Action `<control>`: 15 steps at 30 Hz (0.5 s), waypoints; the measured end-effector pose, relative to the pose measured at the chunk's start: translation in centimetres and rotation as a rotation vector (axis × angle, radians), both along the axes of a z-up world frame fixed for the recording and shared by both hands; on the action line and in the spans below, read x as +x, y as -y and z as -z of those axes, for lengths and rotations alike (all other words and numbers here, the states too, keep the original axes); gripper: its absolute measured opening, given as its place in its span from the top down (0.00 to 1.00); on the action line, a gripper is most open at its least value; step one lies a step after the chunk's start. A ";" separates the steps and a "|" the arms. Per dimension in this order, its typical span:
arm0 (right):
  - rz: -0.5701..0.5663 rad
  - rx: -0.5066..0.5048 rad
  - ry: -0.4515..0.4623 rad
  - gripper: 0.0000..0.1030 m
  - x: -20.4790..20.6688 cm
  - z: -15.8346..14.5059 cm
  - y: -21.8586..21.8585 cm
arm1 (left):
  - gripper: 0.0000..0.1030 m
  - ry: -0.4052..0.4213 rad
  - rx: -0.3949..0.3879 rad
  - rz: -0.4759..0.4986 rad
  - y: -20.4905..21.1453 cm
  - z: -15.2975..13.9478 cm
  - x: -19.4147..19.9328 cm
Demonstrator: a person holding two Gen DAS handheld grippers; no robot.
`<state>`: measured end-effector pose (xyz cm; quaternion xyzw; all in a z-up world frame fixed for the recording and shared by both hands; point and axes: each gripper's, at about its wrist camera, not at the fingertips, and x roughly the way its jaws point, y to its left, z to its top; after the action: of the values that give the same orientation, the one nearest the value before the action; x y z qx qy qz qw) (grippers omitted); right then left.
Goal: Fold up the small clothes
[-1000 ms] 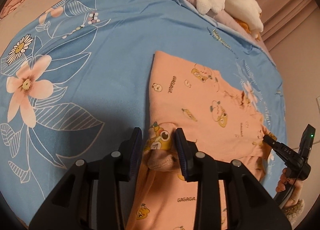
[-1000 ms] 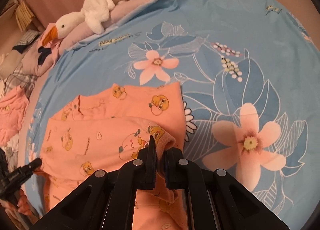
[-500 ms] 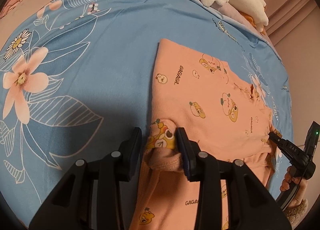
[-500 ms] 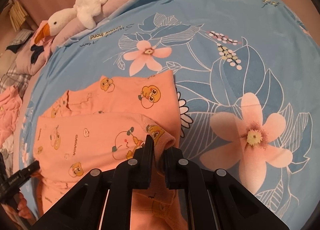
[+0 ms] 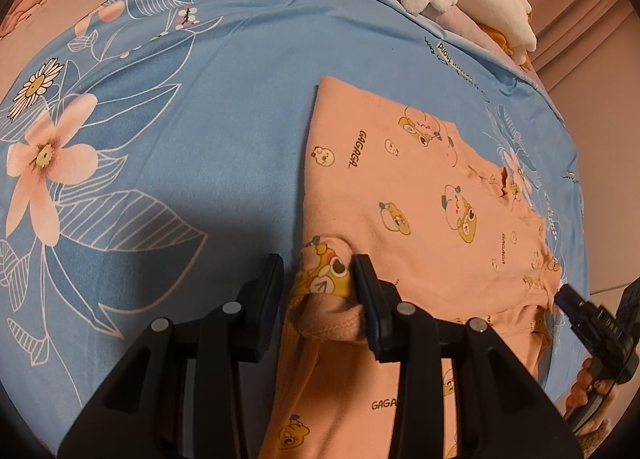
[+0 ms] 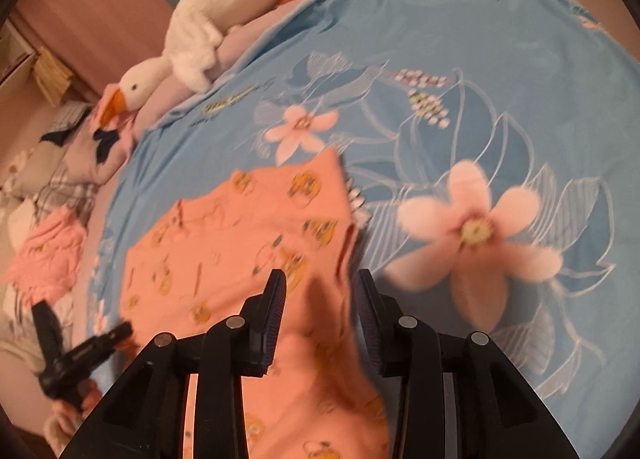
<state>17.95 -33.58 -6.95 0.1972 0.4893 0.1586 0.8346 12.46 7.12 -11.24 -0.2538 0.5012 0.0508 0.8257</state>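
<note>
Floral blue bedsheet (image 5: pixel 240 139), pink curtains (image 5: pixel 592 11)

Printed text, left wrist view:
- "GAGAGA" is printed in dark capitals several times on the peach garment (image 5: pixel 420 195), among its cartoon prints; one instance at the lower edge is cut off as "GAGA".
- Script lettering is printed on the blue floral sheet (image 5: pixel 200 147) near its far edge; it cannot be read reliably.

Right wrist view: too blurred for any text to be read.
</note>
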 end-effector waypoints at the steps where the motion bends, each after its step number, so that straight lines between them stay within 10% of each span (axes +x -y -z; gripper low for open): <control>1: -0.019 -0.002 -0.006 0.62 -0.1 0.3 -0.5 | 0.63 0.000 0.002 0.001 0.0 0.0 0.0; 6: -0.004 -0.082 -0.028 0.95 0.1 1.7 -1.4 | 0.63 -0.002 0.009 0.005 0.0 0.0 -0.1; 15: 0.028 -0.026 0.073 0.96 -0.5 -1.4 0.9 | 0.63 -0.001 0.000 0.003 -0.1 0.1 0.0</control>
<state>17.41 -34.45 -5.57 0.1870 0.4576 0.1477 0.8566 12.44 7.20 -11.36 -0.2531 0.5018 0.0495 0.8256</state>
